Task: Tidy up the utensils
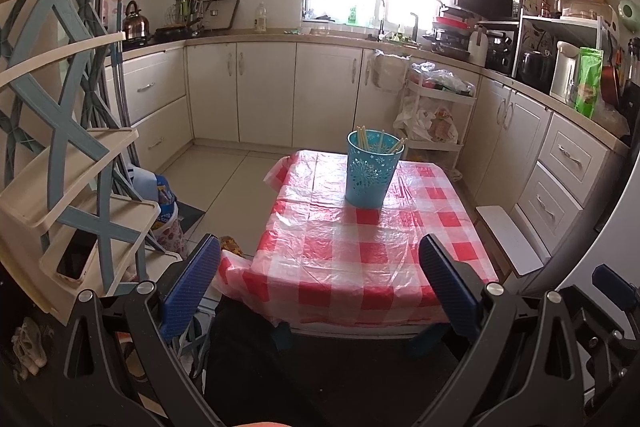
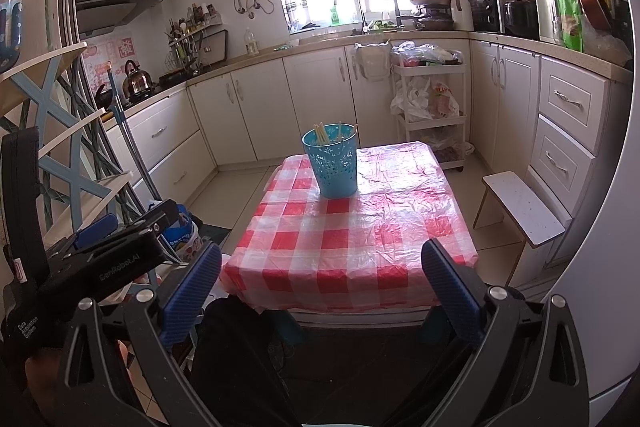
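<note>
At centre of both views: small surface [image 1: 360, 251] w/ red-and-white checked plastic cover, standing on tiled kitchen floor [image 1: 224, 183]. Cream base cabinets [image 1: 264, 91] run along far wall and right side. Left of surface: tiered rack [image 1: 76, 163], cream shelves w/ blue cross-braces. Right of surface: low white stool [image 2: 520, 207], just beside the drawer fronts. White rolling cart [image 2: 432, 99] w/ bags stands against cabinets beyond the far right corner of surface.

Task item: blue perforated holder [image 1: 374, 171], upright, on far half of surface, towards its left edge in right wrist view. Chopsticks [image 1: 380, 143], approx. 5–6 pale sticks, stand inside holder; tips project slightly above rim. Exact count cannot be confirmed. No utensils lie loose on the cover.

Left claw [image 1: 320, 279]: blue pads wide apart, nothing between them, held low at near edge of surface, well apart from holder. Its body also shows at lower left of right wrist view.

Right claw [image 2: 322, 287]: pads wide apart, nothing gripped, same low position at near edge, aimed towards holder.
</note>
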Demonstrator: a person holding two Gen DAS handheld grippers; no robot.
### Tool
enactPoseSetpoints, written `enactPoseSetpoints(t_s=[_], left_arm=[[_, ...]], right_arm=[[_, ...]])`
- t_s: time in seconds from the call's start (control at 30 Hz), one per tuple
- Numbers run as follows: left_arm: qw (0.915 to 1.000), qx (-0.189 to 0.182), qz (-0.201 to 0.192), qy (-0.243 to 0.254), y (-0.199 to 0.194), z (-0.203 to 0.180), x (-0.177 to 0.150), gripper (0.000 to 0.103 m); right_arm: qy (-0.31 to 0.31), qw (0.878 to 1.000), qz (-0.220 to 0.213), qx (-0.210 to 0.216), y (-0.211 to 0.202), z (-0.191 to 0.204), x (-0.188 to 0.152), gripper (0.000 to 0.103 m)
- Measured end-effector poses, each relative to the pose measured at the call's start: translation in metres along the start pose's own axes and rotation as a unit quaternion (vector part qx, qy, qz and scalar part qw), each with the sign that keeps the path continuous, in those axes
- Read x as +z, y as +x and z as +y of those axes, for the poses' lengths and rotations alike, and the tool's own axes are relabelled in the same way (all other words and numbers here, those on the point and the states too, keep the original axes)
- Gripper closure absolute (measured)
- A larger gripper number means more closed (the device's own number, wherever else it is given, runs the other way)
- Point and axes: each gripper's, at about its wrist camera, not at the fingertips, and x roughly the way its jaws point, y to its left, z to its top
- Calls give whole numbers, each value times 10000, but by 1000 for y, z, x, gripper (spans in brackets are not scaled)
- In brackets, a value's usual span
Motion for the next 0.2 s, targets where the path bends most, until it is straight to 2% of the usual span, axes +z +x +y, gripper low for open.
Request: enactPoseSetpoints(t_s=[0.07, 0.2], left_arm=[[9999, -67, 114, -65, 4, 2, 0, 8], [9999, -28, 104, -73, 5, 4, 0, 8]], right_arm=[[3, 10000, 0, -3, -1, 0, 0, 7], [0, 10000, 3, 1, 0, 0, 0, 7]])
